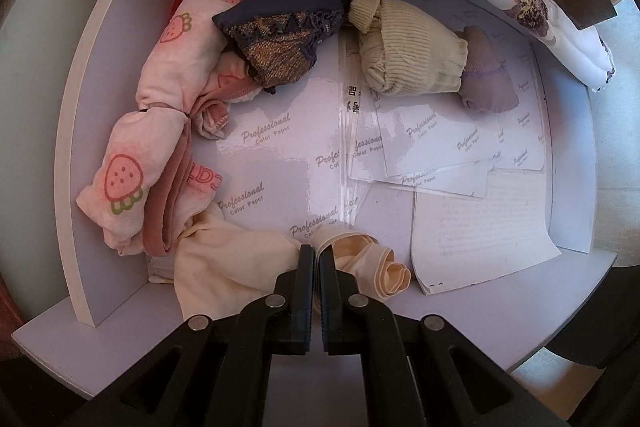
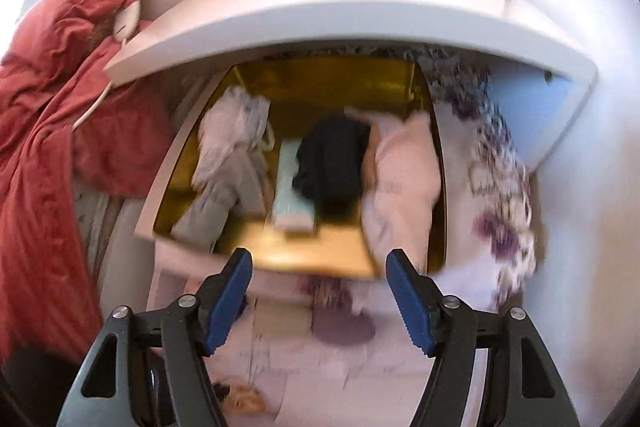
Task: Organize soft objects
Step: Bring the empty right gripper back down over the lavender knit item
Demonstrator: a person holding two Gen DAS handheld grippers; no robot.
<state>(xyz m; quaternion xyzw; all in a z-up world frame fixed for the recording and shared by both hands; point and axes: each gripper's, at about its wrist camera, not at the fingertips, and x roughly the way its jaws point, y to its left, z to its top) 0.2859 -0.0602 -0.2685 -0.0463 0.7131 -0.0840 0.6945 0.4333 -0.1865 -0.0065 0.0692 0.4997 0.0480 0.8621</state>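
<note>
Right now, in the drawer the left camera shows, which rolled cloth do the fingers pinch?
The plain cream roll at the near edge; the strawberry-print, navy lace, ribbed beige and mauve rolls lie untouched farther off.

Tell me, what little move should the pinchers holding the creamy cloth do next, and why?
Probably lift it a little. The left hand-held gripper is shut on the cream rolled cloth, which lies in the drawer beside the strawberry cloth. The right hand-held gripper is open and empty above the gold box, which already holds other clothes.
</note>
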